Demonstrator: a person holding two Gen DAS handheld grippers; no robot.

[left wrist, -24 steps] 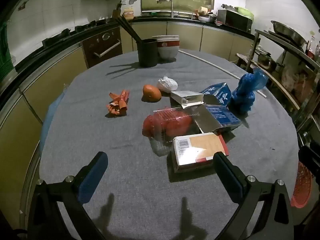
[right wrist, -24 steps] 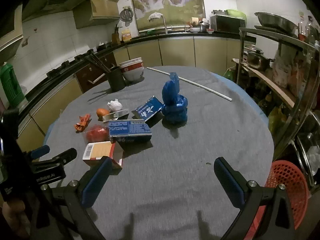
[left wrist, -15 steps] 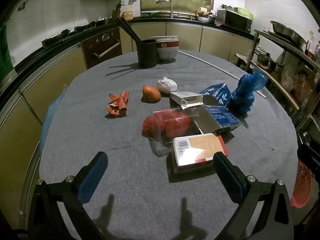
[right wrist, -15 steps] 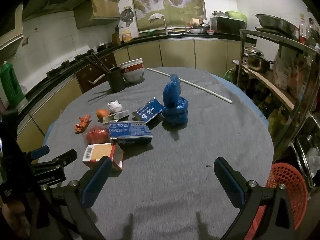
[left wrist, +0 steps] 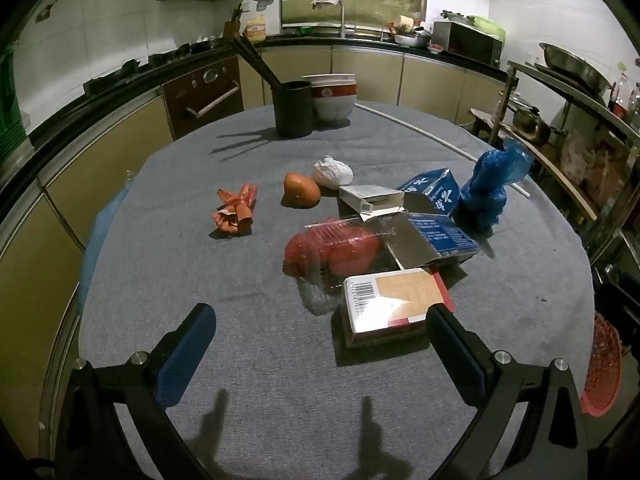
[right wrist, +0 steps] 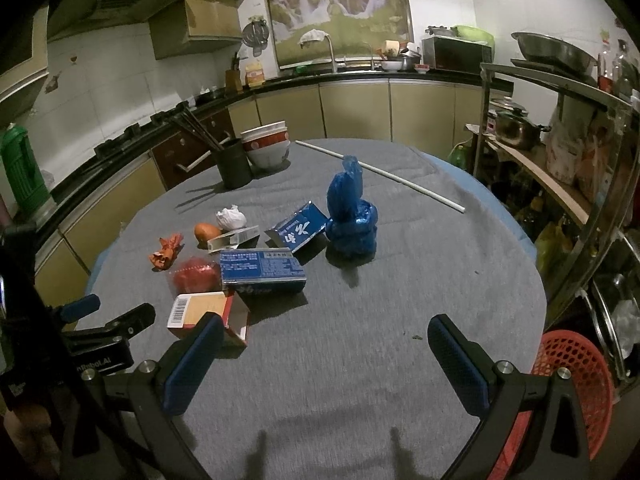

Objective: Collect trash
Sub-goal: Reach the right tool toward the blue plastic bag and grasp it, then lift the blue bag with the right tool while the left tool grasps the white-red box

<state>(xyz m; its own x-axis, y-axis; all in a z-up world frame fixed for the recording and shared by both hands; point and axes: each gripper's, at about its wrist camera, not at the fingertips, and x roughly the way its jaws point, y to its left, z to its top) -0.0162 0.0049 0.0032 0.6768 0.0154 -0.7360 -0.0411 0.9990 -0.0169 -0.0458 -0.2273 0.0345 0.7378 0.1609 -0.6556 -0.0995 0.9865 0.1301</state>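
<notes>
Trash lies on the round grey table (left wrist: 260, 360): a barcode box (left wrist: 394, 302), a red item in clear plastic (left wrist: 336, 250), a dark blue box (left wrist: 438, 236), a blue carton (left wrist: 434, 192), a blue plastic bag (left wrist: 490, 184), a small white box (left wrist: 372, 198), crumpled white paper (left wrist: 332, 172), an orange (left wrist: 302, 190) and an orange wrapper (left wrist: 236, 214). My left gripper (left wrist: 320, 352) is open and empty, just short of the barcode box. My right gripper (right wrist: 326, 360) is open and empty above bare cloth; the blue bag (right wrist: 352, 216) lies ahead of it.
A red mesh basket (right wrist: 572, 384) stands on the floor at the table's right. A black chopstick holder (left wrist: 292, 108), stacked bowls (left wrist: 334, 94) and a white rod (right wrist: 380, 174) are at the table's far side. A metal shelf (right wrist: 560, 152) stands on the right.
Both views have shifted only slightly; the trash appears a touch farther away. Both grippers stay open and nothing on the table has moved.
</notes>
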